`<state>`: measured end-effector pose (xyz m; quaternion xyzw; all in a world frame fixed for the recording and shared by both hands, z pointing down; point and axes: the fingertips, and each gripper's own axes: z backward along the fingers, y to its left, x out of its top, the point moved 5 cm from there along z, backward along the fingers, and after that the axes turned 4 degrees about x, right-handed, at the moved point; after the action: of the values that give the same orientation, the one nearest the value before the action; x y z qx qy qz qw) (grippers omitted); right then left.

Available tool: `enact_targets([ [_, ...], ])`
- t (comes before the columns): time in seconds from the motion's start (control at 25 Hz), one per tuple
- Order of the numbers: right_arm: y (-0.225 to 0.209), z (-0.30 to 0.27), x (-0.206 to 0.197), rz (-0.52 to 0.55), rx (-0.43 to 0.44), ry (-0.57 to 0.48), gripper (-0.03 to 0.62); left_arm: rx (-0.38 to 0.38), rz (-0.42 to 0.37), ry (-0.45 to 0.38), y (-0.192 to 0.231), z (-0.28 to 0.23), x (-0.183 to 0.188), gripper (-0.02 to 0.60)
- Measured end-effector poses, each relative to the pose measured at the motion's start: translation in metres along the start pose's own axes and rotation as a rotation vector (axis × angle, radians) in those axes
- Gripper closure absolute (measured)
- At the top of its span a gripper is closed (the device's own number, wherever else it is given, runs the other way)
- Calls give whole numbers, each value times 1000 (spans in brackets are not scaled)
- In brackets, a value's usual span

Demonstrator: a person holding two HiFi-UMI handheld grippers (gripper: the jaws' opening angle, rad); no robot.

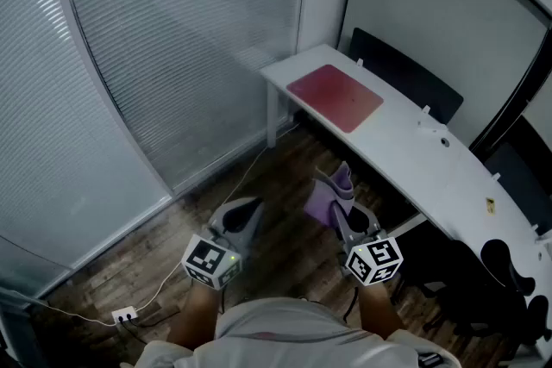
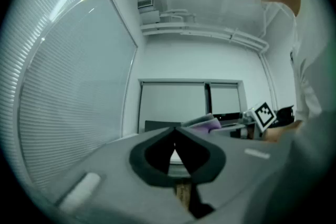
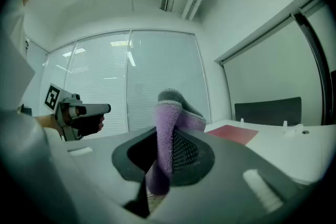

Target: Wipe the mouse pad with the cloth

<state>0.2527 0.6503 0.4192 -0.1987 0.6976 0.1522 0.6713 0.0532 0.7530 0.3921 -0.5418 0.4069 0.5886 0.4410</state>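
A red mouse pad (image 1: 335, 96) lies flat near the left end of the long white desk (image 1: 405, 155); it also shows as a red patch, the mouse pad (image 3: 233, 134), in the right gripper view. My right gripper (image 1: 342, 198) is shut on a purple cloth (image 1: 332, 195), held in the air over the floor, short of the desk. The cloth (image 3: 167, 134) stands pinched upright between the jaws. My left gripper (image 1: 245, 215) is shut and holds nothing, level with the right one and to its left.
Window blinds (image 1: 164, 47) fill the left side. Dark chairs (image 1: 405, 73) stand behind the desk and another (image 1: 504, 271) at the lower right. A power strip with a cable (image 1: 123, 315) lies on the wooden floor. Small items (image 1: 444, 141) sit on the desk.
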Motion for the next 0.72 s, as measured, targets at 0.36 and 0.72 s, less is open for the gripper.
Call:
enact_targets([
  [0.36, 9, -3, -6, -10, 6, 11, 548, -11, 7, 17, 2, 7, -4, 579],
  [0.72, 32, -12, -11, 12, 43, 6, 546, -21, 9, 33, 11, 22, -9, 578],
])
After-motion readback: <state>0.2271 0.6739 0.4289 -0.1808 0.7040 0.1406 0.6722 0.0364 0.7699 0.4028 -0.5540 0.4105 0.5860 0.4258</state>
